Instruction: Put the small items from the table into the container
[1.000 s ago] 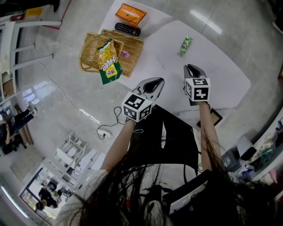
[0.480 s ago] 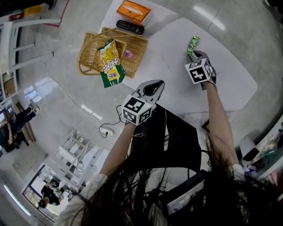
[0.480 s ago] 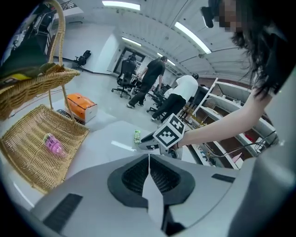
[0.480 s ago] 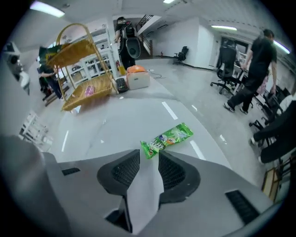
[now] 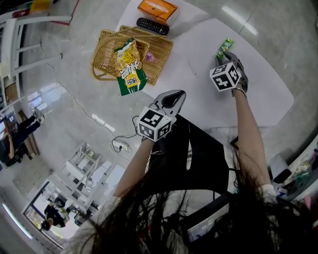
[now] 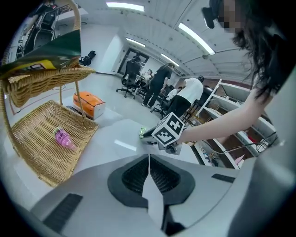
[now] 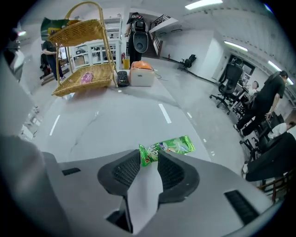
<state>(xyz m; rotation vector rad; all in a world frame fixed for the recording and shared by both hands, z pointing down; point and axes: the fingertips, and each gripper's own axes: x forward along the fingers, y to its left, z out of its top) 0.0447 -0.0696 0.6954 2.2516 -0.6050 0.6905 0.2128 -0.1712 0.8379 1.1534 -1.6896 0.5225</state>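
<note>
A small green packet (image 5: 225, 48) lies flat on the white table (image 5: 198, 84) at the far right. My right gripper (image 5: 229, 57) is down over it. In the right gripper view the jaws of this gripper (image 7: 149, 159) stand apart with the near end of the green packet (image 7: 169, 148) between them, not squeezed. A two-tier wicker basket (image 5: 107, 47) stands at the table's left end, holding a yellow-green chips bag (image 5: 130, 67) and a pink item (image 5: 149, 57). My left gripper (image 5: 176, 96) hovers at the near table edge; its jaws (image 6: 148, 159) are shut on nothing.
A black remote (image 5: 153, 26) and an orange box (image 5: 157, 10) lie at the far end of the table behind the basket. A cable and power strip (image 5: 102, 124) lie on the floor to the left. People and office chairs are far off.
My right gripper moved away from me across the table to the green packet, rolled its wrist and came down over it. The left gripper hardly shifted.
</note>
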